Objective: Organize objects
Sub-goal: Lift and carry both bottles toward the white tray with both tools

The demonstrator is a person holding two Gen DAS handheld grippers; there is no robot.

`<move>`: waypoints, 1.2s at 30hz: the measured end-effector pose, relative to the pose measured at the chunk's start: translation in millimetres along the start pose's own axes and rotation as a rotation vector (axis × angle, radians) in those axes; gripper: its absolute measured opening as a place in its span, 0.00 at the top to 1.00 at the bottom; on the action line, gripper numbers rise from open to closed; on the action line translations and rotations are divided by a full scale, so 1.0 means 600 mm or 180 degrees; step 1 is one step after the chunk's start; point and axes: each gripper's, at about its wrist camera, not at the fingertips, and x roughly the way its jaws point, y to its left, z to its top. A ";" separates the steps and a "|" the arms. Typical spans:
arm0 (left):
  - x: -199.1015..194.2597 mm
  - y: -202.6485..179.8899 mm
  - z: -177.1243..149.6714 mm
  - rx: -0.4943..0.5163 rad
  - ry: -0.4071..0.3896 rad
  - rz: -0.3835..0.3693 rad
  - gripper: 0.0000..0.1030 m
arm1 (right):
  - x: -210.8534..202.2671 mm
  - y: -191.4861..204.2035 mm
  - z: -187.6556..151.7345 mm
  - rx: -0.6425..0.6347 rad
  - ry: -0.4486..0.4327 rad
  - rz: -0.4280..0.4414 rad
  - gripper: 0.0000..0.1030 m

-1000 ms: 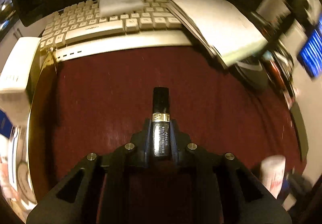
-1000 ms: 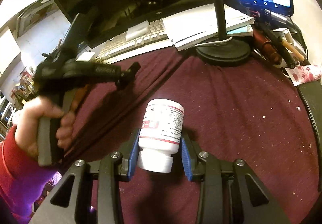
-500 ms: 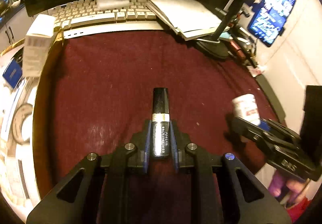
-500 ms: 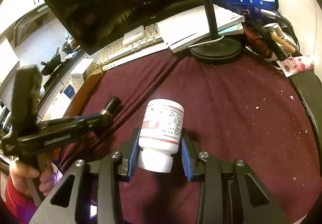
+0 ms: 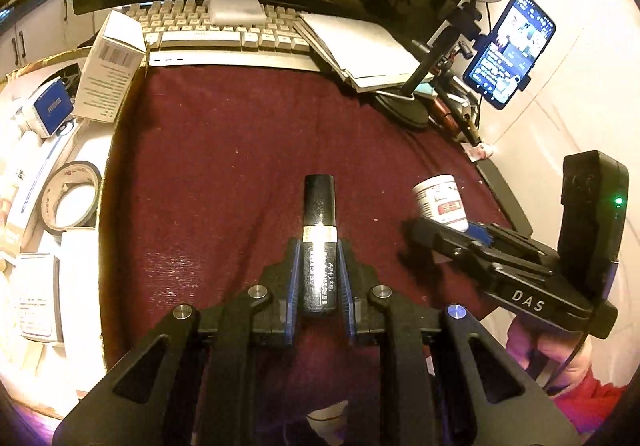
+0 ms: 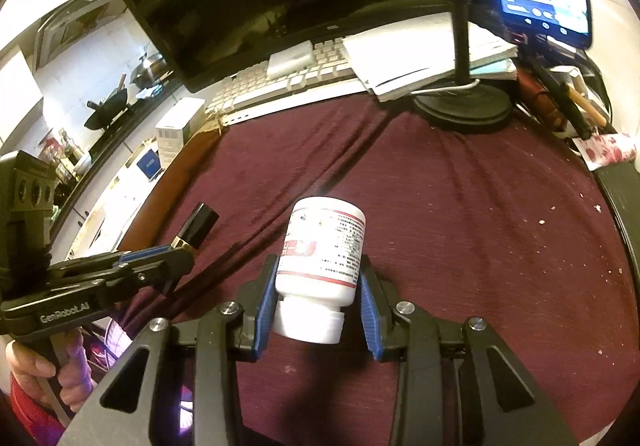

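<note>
**While both loads hang over the cloth, carry them level**

With its jaws nearly closed, the left gripper (image 5: pixel 319 266) pinches a black lipstick tube (image 5: pixel 319 242). The right gripper (image 6: pixel 318 298) clamps a white pill bottle (image 6: pixel 320 258), cap toward the camera. Both hang over the maroon cloth (image 6: pixel 460 213). Keep each grip firm, keep the tools apart, and set each item down before releasing.

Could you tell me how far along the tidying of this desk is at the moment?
Done: nothing visibly sorted yet; the maroon cloth lies bare. In hand: the left gripper is shut on a black tube, and the right gripper is shut on a white pill bottle, cap towards the camera, both above the cloth. Left: setting both down, plus the boxes and tape roll beside the cloth.
</note>
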 end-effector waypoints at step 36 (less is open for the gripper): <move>-0.170 0.081 0.001 -0.0304 -0.0810 0.0083 0.84 | 0.010 0.106 0.035 -0.0587 -0.0010 0.0011 0.64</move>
